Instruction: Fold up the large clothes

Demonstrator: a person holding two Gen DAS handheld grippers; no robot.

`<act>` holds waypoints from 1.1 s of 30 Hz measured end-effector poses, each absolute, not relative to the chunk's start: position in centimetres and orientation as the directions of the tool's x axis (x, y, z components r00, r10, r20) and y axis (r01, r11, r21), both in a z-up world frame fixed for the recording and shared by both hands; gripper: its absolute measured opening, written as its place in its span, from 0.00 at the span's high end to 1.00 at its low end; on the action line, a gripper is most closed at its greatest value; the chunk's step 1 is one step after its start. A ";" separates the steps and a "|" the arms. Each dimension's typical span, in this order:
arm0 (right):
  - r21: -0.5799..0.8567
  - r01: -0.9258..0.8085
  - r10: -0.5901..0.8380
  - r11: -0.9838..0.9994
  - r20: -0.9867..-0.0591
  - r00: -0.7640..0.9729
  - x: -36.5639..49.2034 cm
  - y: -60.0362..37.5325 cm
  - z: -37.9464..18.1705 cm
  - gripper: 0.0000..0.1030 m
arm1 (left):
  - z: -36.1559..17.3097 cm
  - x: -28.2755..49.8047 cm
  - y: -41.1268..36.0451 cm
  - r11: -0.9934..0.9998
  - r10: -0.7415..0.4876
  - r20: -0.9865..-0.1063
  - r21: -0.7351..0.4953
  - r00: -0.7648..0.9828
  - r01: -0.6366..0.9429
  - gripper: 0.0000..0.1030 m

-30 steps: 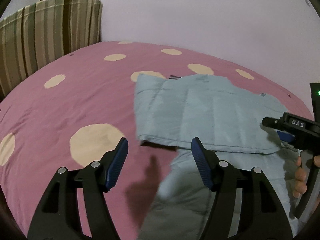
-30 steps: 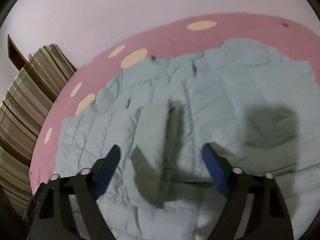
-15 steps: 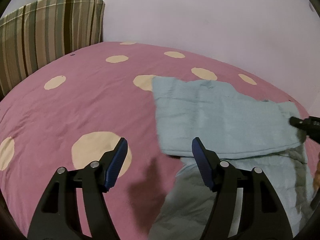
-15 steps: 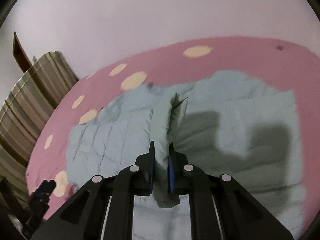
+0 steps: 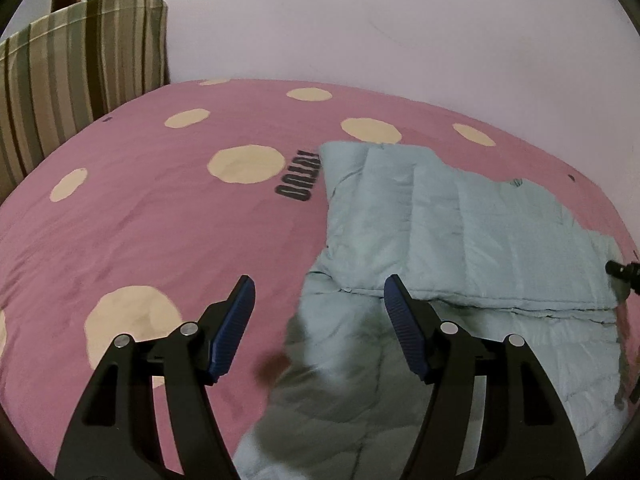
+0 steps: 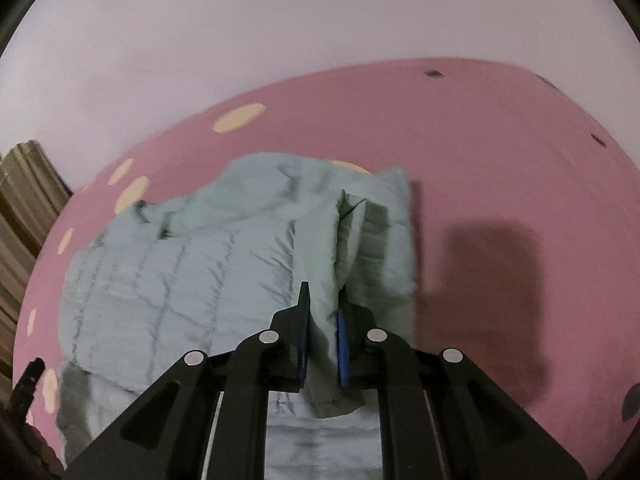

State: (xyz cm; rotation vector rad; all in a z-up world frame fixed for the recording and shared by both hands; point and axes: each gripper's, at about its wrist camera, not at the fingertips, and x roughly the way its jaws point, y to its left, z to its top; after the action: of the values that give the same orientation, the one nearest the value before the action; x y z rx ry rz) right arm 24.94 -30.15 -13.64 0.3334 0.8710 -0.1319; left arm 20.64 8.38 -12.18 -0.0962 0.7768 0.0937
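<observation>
**Q:** Quick check, what are your two claws doing right now?

**A:** Your right claw point(image 6: 323, 320) is pinched nearly closed on a thick fold of the pale green quilted jacket point(image 6: 192, 264). The fabric is squeezed between the two blue pads and bulges out above and below them, so you've got a solid bite. The lifted fold stands up off the bed point(image 6: 500, 152), while the rest of the jacket lies flat to the left of it.

Your left claw point(image 5: 320, 304) is spread wide and holds nothing. One finger point(image 5: 234, 328) hangs over bare pink sheet, the other over the near-left part of the jacket point(image 5: 460, 224). I can't tell if that one touches the cloth.

**Q:** And where's the jacket sitting overall?

**A:** On the bed point(image 5: 140, 220), toward its right side and far edge in your left view. One flap is already folded over the lower layer, leaving a straight seam edge running across.

**Q:** Counts?

**A:** One jacket, two claws, one bed with a pink sheet and cream dots. I count eight dots in the left view, some cut off. One striped cushion point(image 5: 80, 72) is propped at the far-left corner against the wall. There's also dark printed lettering point(image 5: 298, 178) on the sheet just beside the jacket's left edge.
</observation>
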 end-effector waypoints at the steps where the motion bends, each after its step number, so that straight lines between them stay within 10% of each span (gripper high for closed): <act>1: 0.236 0.255 0.024 0.938 -0.775 0.632 25.1 -30.5 -14.2 0.89 | -12.4 20.9 8.1 0.992 0.047 -0.707 -0.051 0.706 -0.117 0.35; 6: 0.284 0.257 0.070 0.924 -0.786 0.615 25.5 -31.1 -15.5 0.86 | -13.2 22.4 6.9 0.995 0.037 -0.727 -0.039 0.686 -0.095 0.35; 11: 0.307 0.300 0.055 0.903 -0.775 0.630 25.0 -31.7 -14.3 0.46 | -13.3 23.6 6.1 0.997 0.045 -0.726 -0.009 0.686 -0.075 0.35; 33: 0.134 0.187 0.000 0.973 -0.811 0.585 30.4 -24.5 -17.0 0.46 | -17.6 31.2 3.9 0.996 0.062 -0.812 0.016 0.580 -0.084 0.23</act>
State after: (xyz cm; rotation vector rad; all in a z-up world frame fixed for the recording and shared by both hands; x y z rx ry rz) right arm 30.36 -24.51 -17.01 0.2142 0.9415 -0.1101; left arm 31.17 3.94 -17.62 -0.0254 0.9483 0.0852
